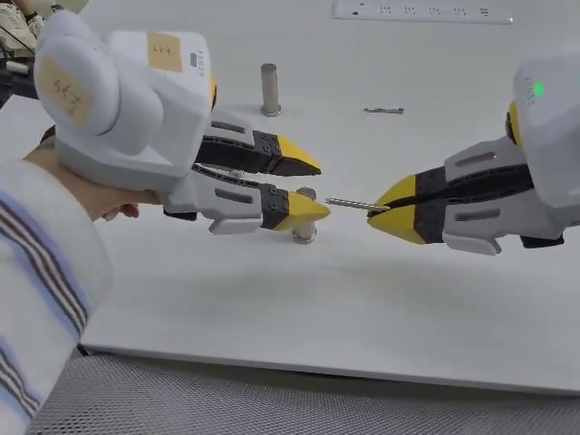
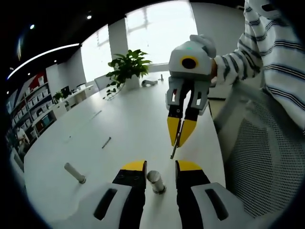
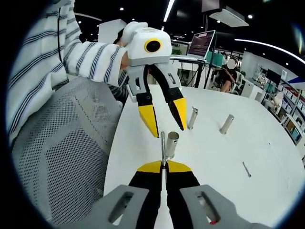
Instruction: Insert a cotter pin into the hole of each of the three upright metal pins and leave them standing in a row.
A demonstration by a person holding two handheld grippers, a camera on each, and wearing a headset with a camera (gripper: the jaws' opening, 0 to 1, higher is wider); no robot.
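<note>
A short upright metal pin (image 1: 305, 228) (image 2: 155, 182) (image 3: 171, 143) stands on the white table, between the jaws of my left gripper (image 1: 319, 188) (image 2: 161, 167) (image 3: 167, 129), which is open and not touching it. My right gripper (image 1: 373, 213) (image 2: 177, 143) (image 3: 163, 167) is shut on a cotter pin (image 1: 349, 204) (image 2: 175, 149) (image 3: 162, 143). The cotter pin points at the top of that metal pin, a short gap away. A second metal pin (image 1: 269, 89) (image 2: 75, 172) (image 3: 192, 118) stands farther back, and a third (image 3: 227, 124) beside it.
A loose cotter pin (image 1: 384, 111) (image 2: 106, 142) (image 3: 246, 169) lies on the table (image 1: 299, 308) behind the grippers. A power strip (image 1: 421, 11) lies at the far edge. A mesh chair back (image 1: 227, 399) sits at the near edge. A potted plant (image 2: 127, 67) stands at the table's end.
</note>
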